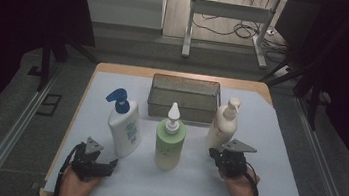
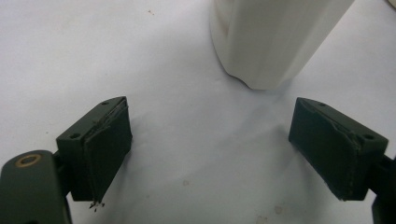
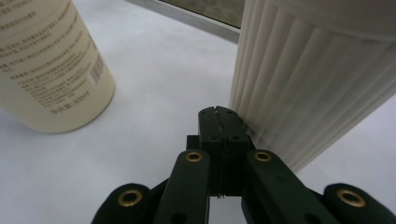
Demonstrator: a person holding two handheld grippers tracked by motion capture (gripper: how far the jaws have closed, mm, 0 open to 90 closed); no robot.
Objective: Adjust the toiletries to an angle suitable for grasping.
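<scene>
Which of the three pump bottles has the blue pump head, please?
The white bottle with blue print, standing leftmost in the row. The green bottle in the middle and the cream ribbed bottle on the right both have white pump heads.

Three pump bottles (image 1: pixel 170 139) — upright before basket (image 1: pixel 184 97).

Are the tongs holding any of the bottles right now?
No. The left tongs are open with only bare table between them. The right tongs are shut on nothing, right beside the ribbed cream bottle.
</scene>
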